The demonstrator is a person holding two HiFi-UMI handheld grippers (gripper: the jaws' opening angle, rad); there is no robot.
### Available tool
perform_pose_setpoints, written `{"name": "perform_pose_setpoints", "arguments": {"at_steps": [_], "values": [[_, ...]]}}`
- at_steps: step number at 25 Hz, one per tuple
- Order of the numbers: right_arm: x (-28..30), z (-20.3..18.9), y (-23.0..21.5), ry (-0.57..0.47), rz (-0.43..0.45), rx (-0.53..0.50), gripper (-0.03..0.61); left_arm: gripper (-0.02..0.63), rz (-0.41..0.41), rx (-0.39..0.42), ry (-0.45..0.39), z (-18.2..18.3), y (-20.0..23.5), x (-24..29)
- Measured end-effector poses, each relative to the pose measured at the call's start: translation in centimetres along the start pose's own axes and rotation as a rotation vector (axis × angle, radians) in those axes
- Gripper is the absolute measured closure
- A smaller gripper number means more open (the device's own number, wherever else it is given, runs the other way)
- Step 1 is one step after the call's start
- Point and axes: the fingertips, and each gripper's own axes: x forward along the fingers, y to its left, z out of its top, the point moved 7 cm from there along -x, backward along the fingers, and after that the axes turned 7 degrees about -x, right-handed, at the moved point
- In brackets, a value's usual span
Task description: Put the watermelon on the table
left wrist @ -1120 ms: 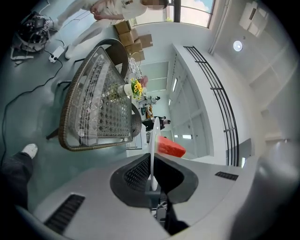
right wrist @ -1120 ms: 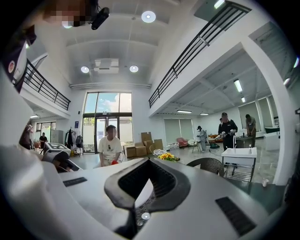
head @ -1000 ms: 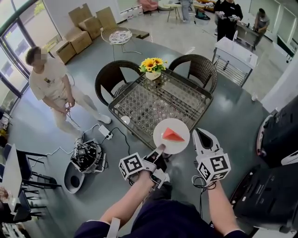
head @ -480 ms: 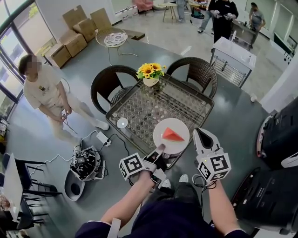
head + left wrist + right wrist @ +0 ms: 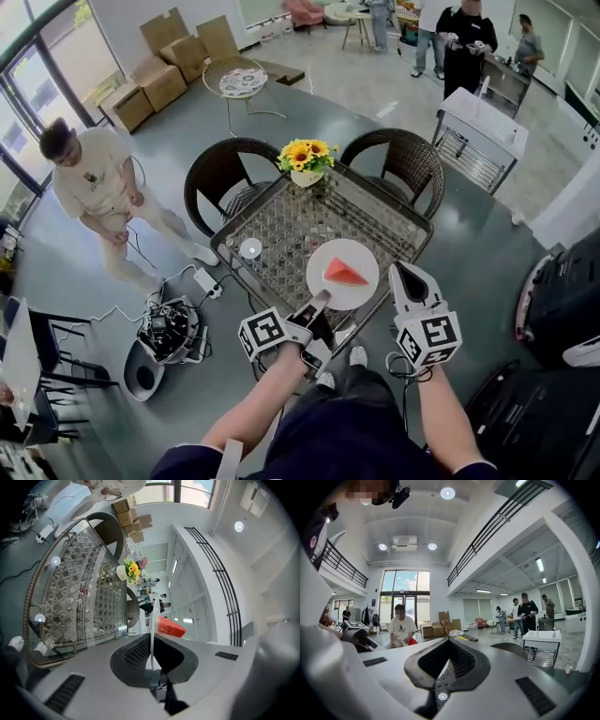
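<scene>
Glass worktop beneath: left gripper fingers pinched the plate at 7 o'clock (watermelon aboard); right gripper fingers pressed together, empty.

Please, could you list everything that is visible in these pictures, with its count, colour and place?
watermelon slice: one, red, on the plate.
plate: one, white, seen over the table's near edge, gripped at its rim.
table: one, glass top on a woven frame, centre.
sunflowers: one bunch, yellow, in a white pot at the table's far edge.
chairs: two, dark woven, behind the table.
cardboard boxes: several, brown, far left.
bystander: one, pale shirt, left of the table.
left gripper: one, white, shut on the plate's rim.
right gripper: one, white, shut, empty, right of the plate.
</scene>
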Motion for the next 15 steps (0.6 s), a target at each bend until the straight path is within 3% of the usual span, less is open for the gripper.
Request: {"name": "perform_pose_setpoints", "arguments": {"at_steps": [15], "values": [[4.7, -3.1, -2.6, 0.052, 0.078, 0.048, 0.575, 0.6, 0.054, -0.032, -0.045, 1.5, 3.1, 3.7]]}}
